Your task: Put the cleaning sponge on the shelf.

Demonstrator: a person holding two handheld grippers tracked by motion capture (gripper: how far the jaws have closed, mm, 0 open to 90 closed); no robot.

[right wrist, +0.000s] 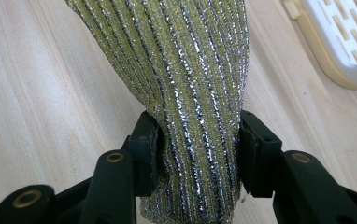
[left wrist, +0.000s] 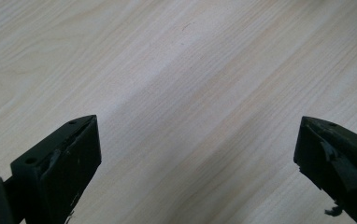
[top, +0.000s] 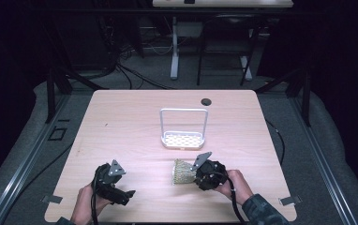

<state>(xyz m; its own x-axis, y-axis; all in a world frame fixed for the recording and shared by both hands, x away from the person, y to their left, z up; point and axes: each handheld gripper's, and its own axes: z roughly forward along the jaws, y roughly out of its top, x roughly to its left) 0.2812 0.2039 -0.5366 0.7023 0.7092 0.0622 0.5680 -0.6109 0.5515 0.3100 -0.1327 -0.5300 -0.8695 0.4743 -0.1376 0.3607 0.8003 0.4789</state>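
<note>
Sponge work sits at its middle stage, to judge from how things lie. The yellow-green scouring sponge with glittering silver threads (right wrist: pixel 186 79) is clamped between the jaws of the right gripper (right wrist: pixel 195 144), which squeeze its near end so that the knitted cover bulges between the two black pads; the rest of it fans out ahead of the jaws. In the high view the sponge (top: pixel 182 171) is just above or on the pale wooden table (top: pixel 121 117), at about five o'clock from the table's centre, with the right gripper (top: pixel 200 173) at its three o'clock side and the person's right hand (top: pixel 235 183) behind that.

The white slotted plastic drainer tray with a tall wire-like handle (top: pixel 183 139) stands near the table's centre, at about twelve o'clock from the sponge, close but apart from it. Its perforated floor looks bare, so the sponge is picked up but not yet set in the tray; the carry and the release appear to be left.

The left gripper (left wrist: pixel 197 154) has its jaws spread wide, with nothing between them but bare wood. In the high view it (top: pixel 114 185) rests at about seven o'clock from the table's centre, held in the left hand (top: pixel 85 201), well apart from the sponge.
</note>
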